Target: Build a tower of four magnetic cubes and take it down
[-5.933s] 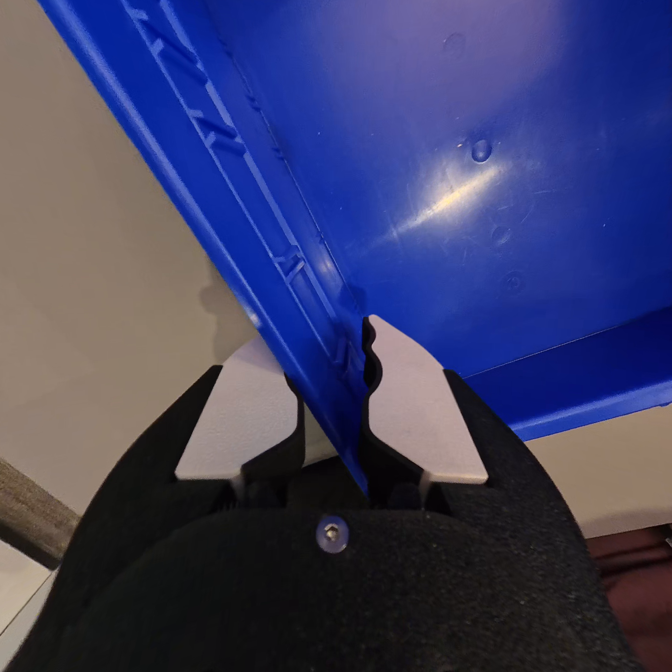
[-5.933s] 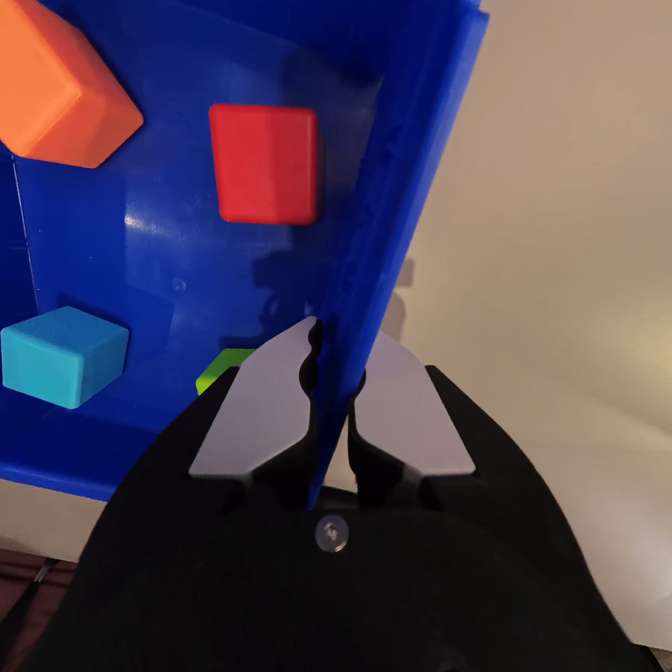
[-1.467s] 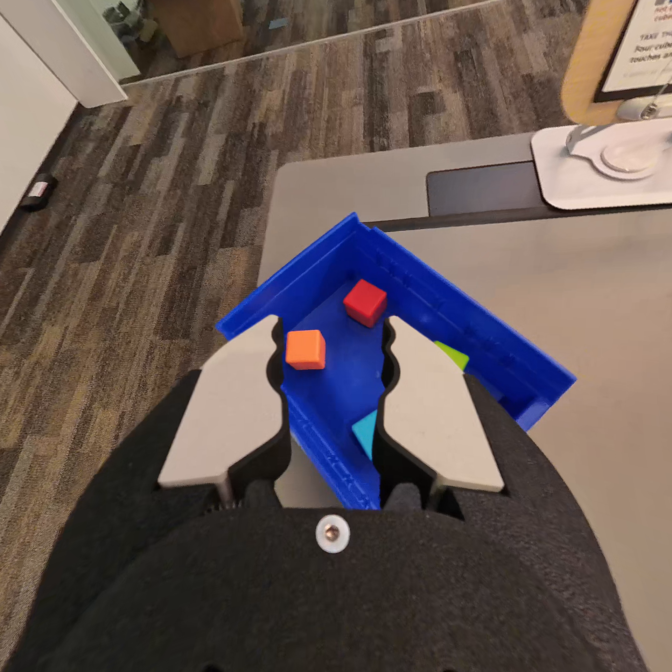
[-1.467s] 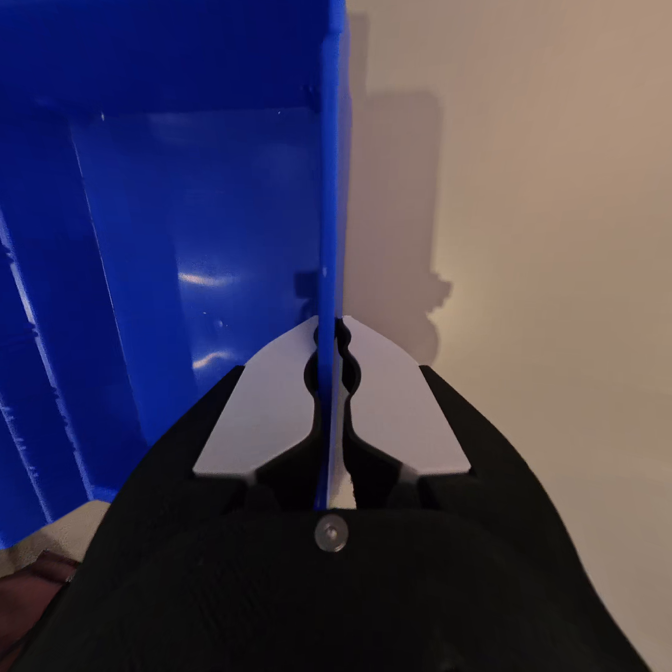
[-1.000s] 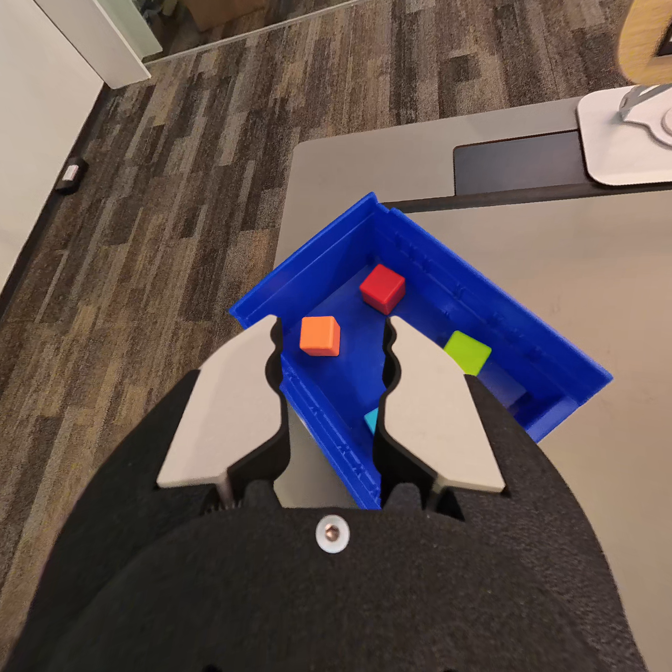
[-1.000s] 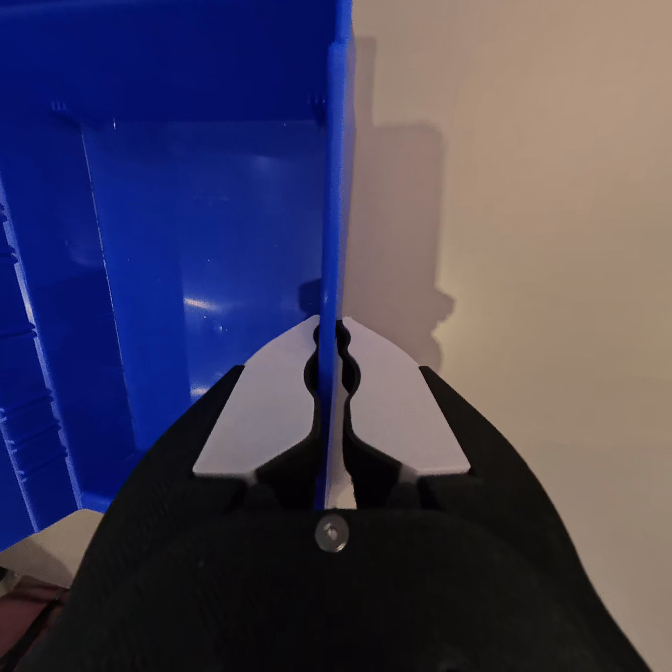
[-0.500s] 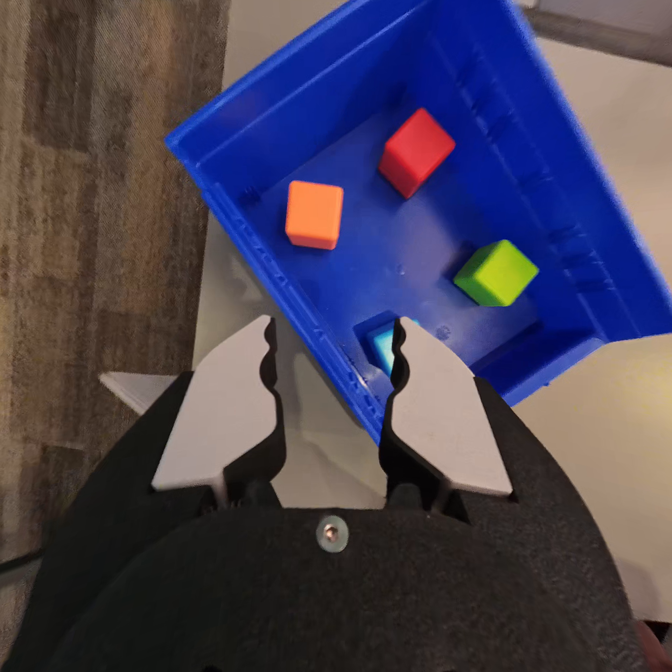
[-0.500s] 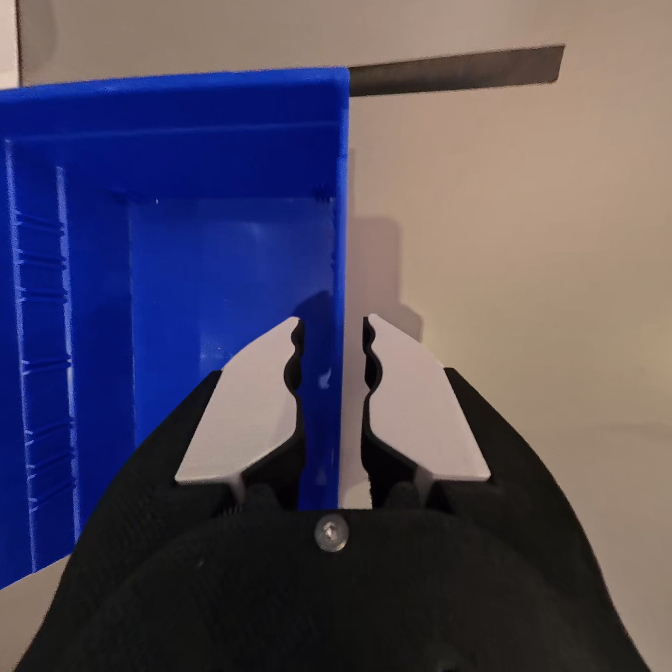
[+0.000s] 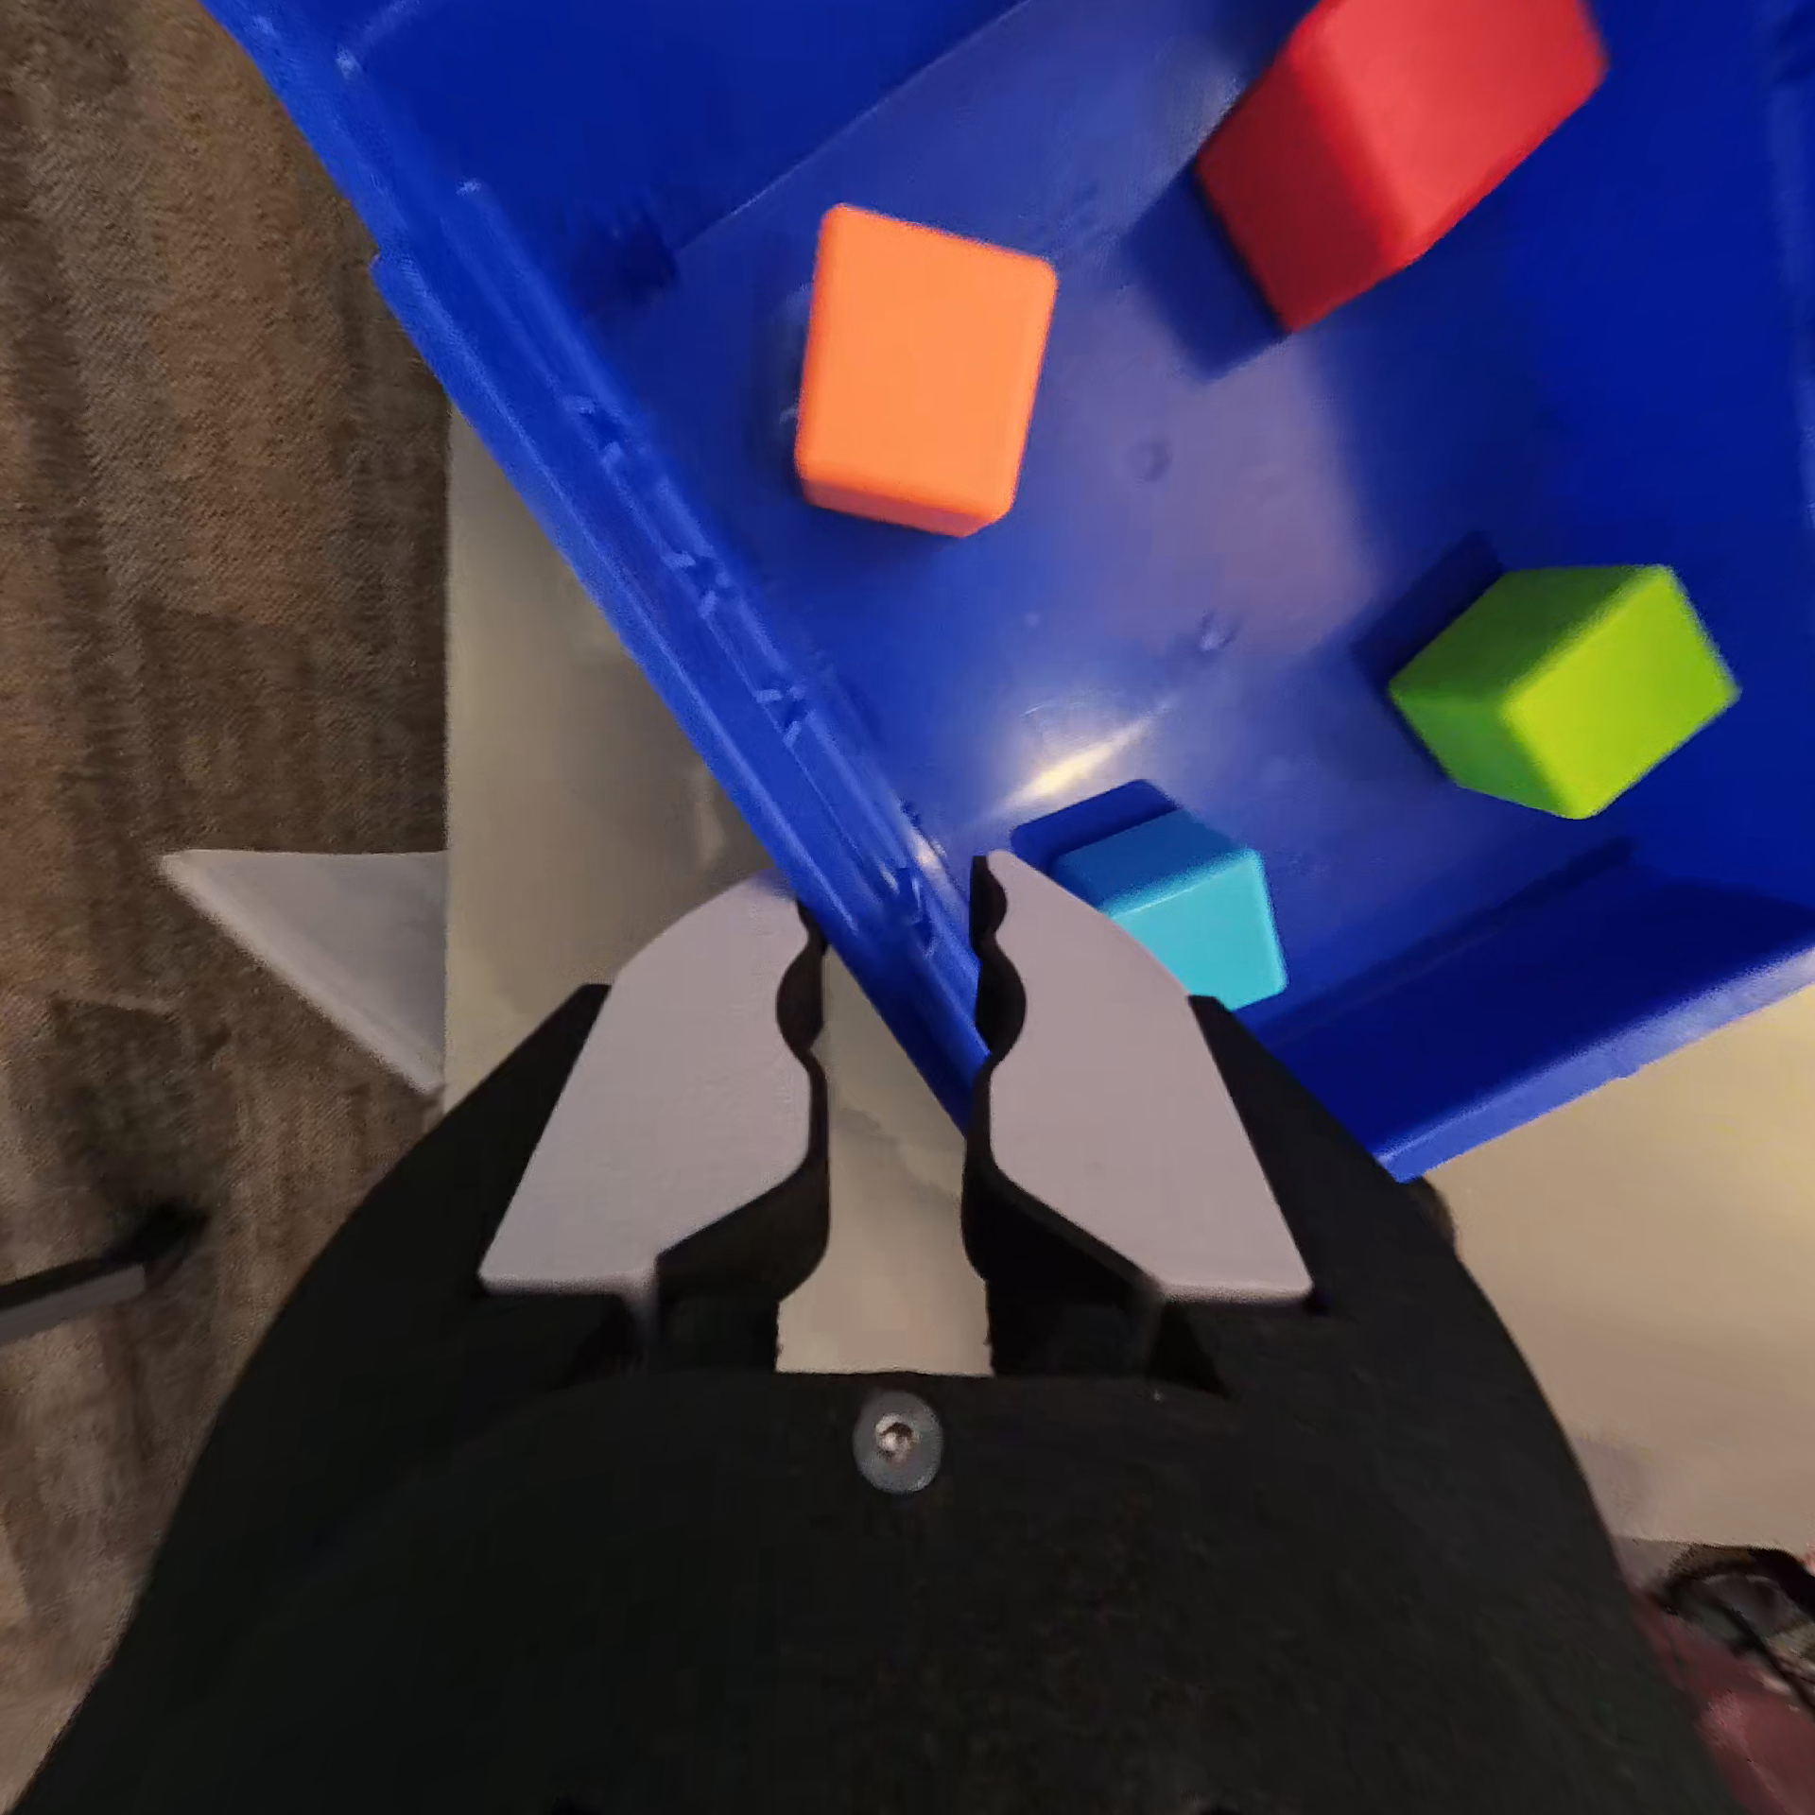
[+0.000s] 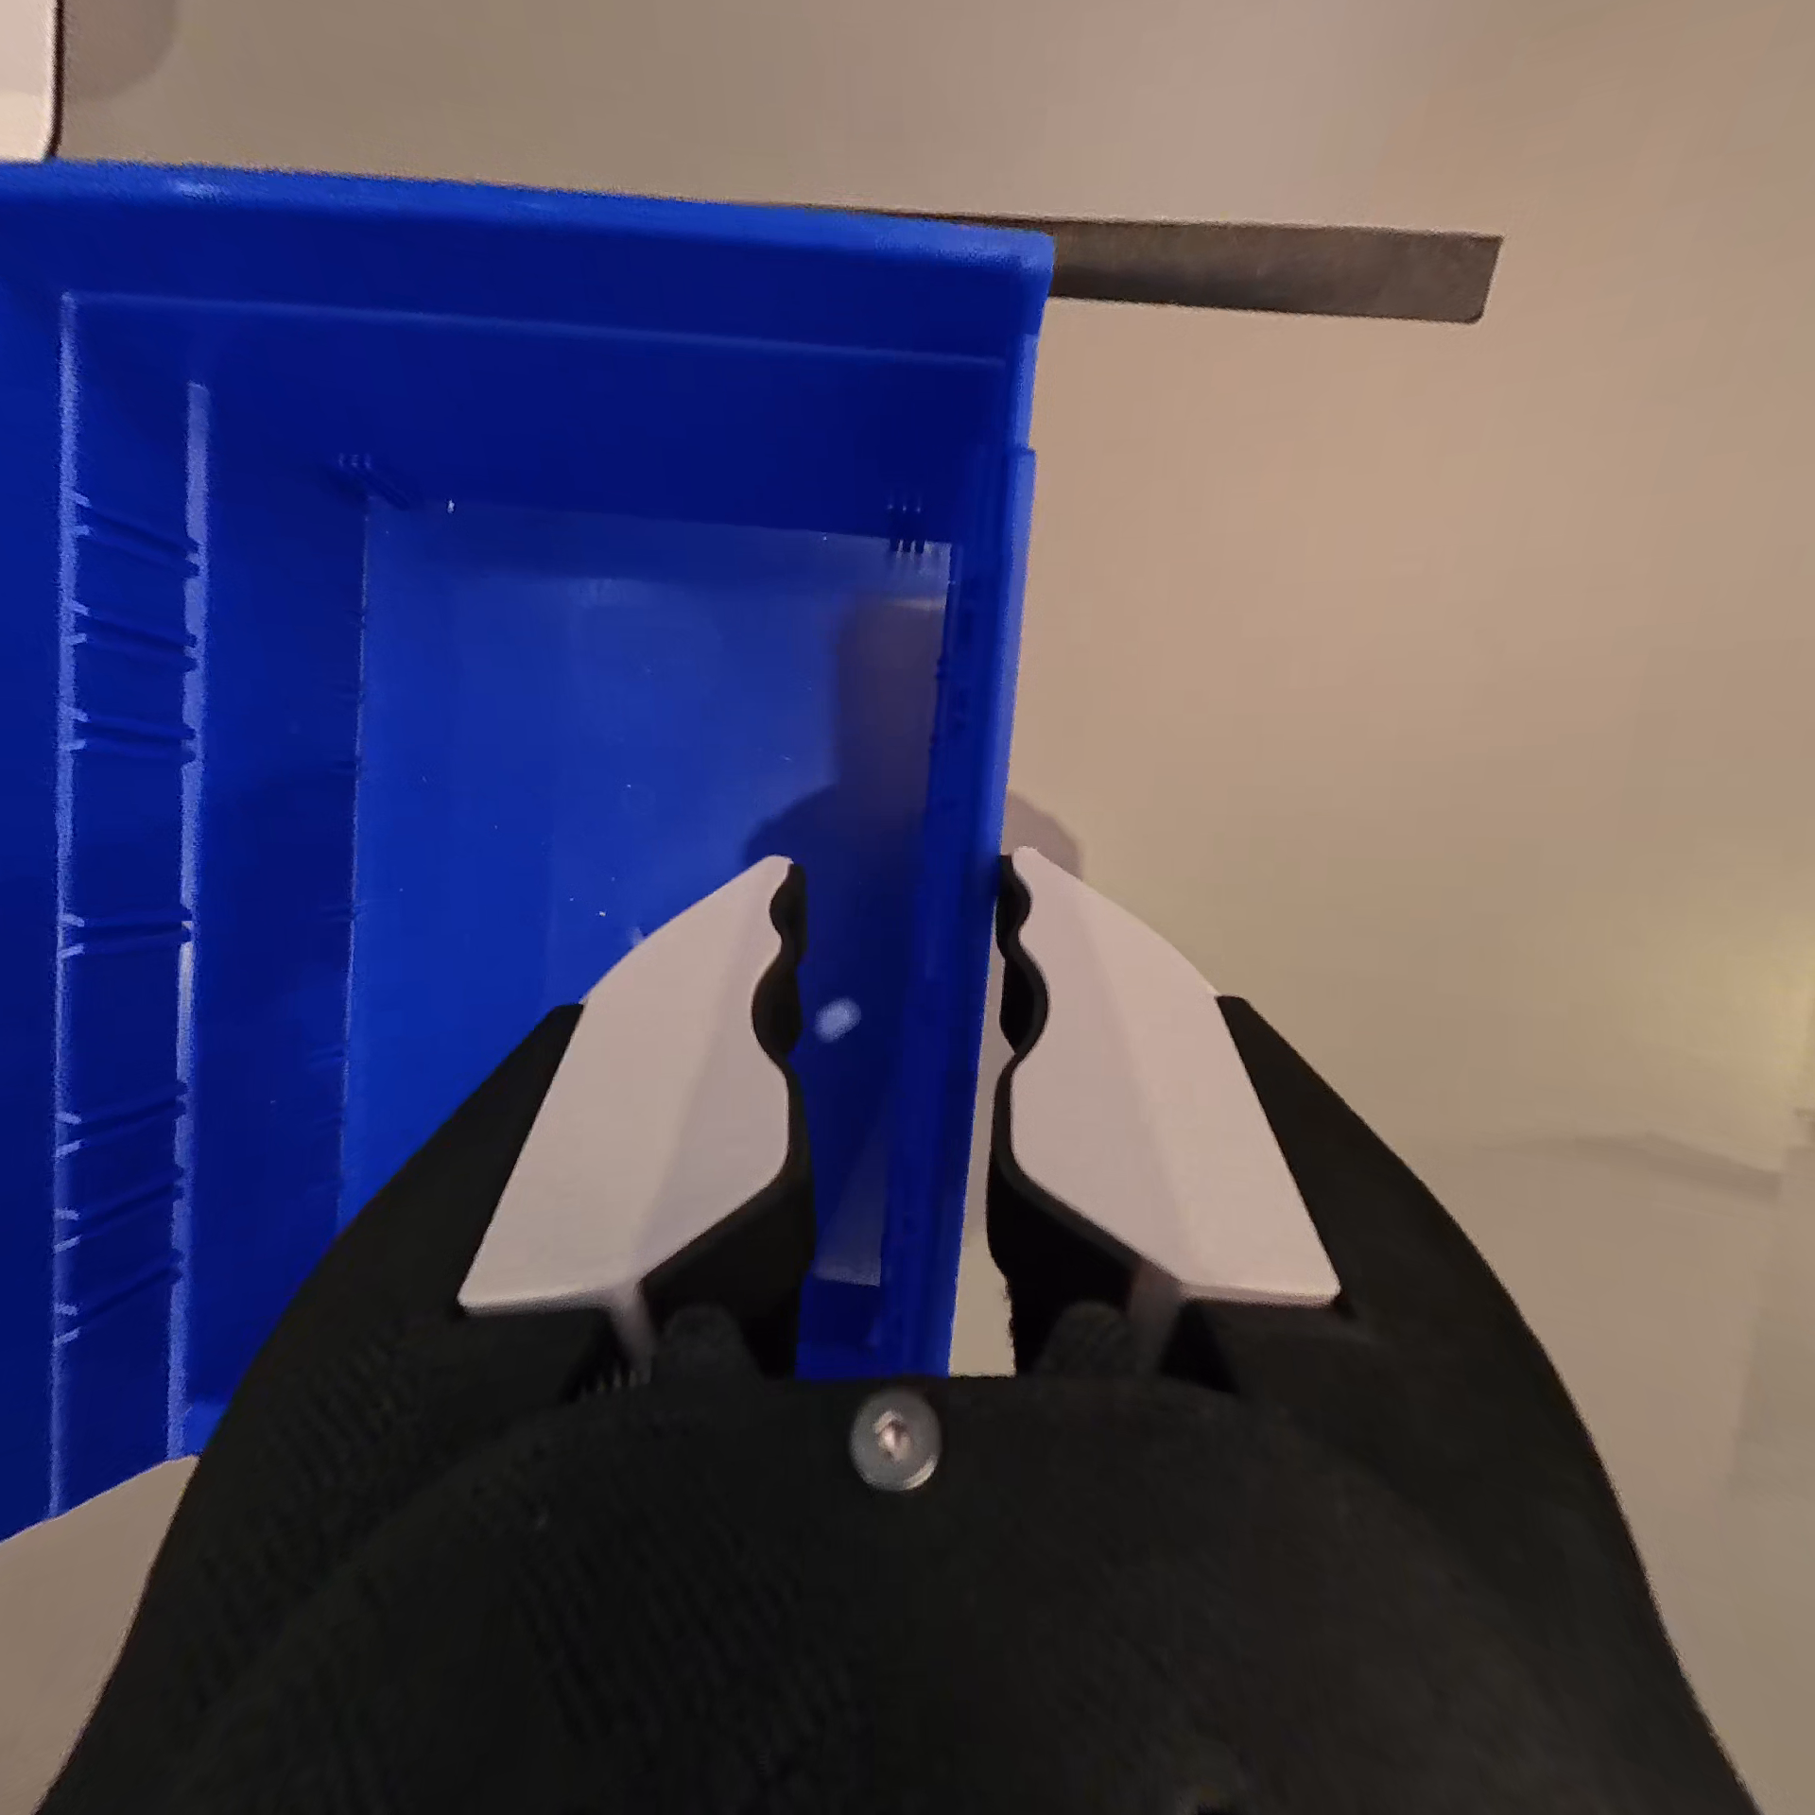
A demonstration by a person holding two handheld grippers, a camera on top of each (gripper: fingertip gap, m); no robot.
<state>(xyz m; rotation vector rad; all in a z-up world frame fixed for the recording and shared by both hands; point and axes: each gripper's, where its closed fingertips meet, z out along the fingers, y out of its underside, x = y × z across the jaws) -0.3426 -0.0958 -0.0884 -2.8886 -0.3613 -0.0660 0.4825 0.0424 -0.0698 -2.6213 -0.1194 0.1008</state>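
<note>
Since a second ago both grippers, left (image 9: 894, 889) and right (image 10: 899, 879), straddle bin (image 9: 687, 589) walls with jaws parted, gripping nothing; four cubes lie unstacked, tower unstarted.

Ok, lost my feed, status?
Both grippers open, straddling blue bin walls. Four cubes loose inside, none stacked. Light blue cube beside left fingers.

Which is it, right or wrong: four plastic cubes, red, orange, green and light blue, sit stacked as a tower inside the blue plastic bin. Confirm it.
Wrong in one respect. The red plastic cube, orange plastic cube, green plastic cube and light blue plastic cube do sit inside the blue plastic bin, but they are not stacked: each lies apart on the bin floor. The left wrist view shows this.
</note>
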